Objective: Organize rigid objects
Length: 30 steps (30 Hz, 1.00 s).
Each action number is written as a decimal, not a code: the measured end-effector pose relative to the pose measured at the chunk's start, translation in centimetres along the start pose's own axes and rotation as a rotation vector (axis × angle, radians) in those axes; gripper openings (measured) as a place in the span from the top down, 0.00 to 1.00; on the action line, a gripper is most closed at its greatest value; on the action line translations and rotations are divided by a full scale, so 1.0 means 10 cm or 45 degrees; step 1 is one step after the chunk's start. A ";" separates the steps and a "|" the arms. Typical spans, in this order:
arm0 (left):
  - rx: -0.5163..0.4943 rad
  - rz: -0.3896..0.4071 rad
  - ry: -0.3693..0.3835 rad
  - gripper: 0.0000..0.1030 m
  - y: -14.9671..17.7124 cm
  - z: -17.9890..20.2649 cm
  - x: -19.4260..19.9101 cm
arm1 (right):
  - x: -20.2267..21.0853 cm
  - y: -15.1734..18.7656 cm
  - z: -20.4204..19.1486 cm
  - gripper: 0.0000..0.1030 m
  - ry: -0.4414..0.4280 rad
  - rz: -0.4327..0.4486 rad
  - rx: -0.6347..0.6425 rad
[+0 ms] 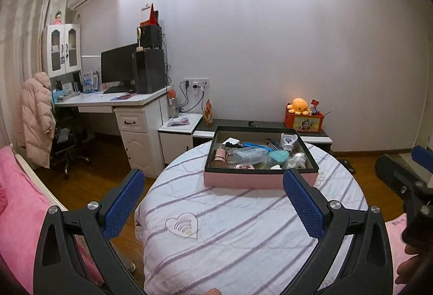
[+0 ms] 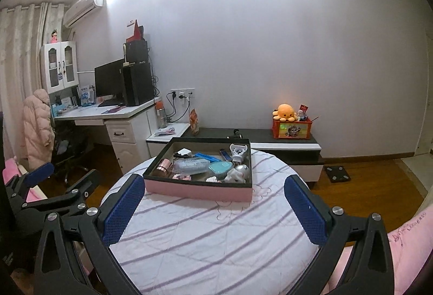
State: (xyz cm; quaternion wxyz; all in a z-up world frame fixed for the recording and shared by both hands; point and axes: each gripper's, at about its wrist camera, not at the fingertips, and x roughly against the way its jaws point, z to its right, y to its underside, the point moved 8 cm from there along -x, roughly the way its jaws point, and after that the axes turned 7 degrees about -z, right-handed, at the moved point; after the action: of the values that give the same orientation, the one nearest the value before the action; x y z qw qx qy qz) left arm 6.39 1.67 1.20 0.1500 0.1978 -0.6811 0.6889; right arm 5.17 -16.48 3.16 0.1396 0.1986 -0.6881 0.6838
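Both my left tongs (image 1: 213, 184) and right tongs (image 2: 213, 189) hang spread and empty short of the box (image 2: 199, 191) on the striped bench (image 2: 205, 246); its hard, light clutter I'd pinch singly across narrow sides.

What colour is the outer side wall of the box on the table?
Pink, on the box; clearest in the left wrist view.
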 end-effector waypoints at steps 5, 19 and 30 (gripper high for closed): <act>0.014 -0.002 0.000 0.00 0.12 -0.05 0.09 | 0.10 0.11 -0.01 0.00 0.017 0.016 -0.033; 0.050 0.014 -0.004 0.00 0.11 -0.16 0.18 | 0.21 0.10 -0.08 0.00 0.043 0.072 -0.014; 0.044 -0.004 0.018 0.00 0.10 -0.10 0.20 | 0.25 0.09 -0.05 0.00 0.053 0.079 -0.028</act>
State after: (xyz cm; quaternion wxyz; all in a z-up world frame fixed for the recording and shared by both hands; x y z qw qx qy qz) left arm 4.15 2.54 1.28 0.1523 0.1965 -0.6677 0.7016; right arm 2.54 -16.22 3.54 0.1347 0.1613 -0.6983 0.6843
